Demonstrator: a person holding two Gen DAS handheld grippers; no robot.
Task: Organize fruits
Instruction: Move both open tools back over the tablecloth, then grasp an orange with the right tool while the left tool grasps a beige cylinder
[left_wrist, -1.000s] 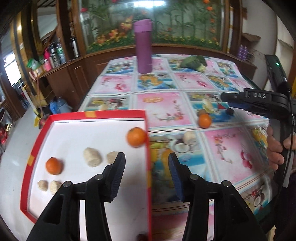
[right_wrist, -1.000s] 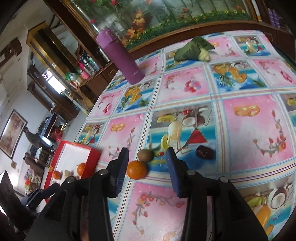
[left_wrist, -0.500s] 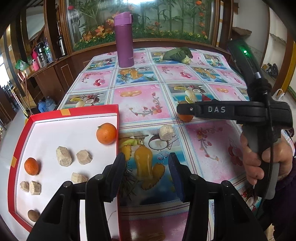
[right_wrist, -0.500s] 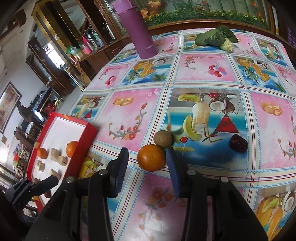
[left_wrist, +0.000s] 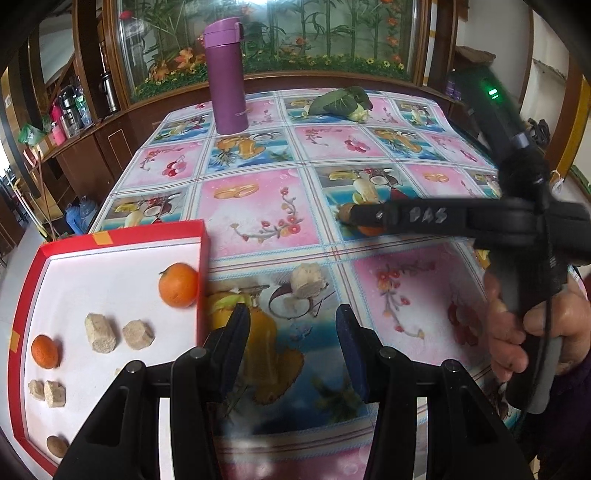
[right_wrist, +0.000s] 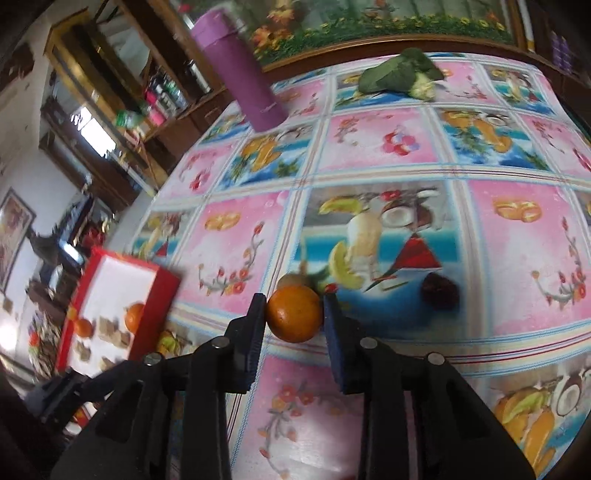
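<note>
Your right gripper (right_wrist: 294, 314) pinching the round, smooth orange (right_wrist: 294, 314) mid-table, no long axis to speak of, brown fruit (right_wrist: 293, 280) touching behind it, your left gripper (left_wrist: 291, 332) wide open and empty beside the red tray (left_wrist: 201, 271) at the table's (left_wrist: 258, 206) left edge, glossy printed cloth.

The table (left_wrist: 258, 206), covered by a fruit-patterned cloth, is backed by a glass-fronted wooden cabinet (left_wrist: 277, 37) filled with artificial plants, while dark wooden shelves (right_wrist: 110, 110) are seen at the left.
</note>
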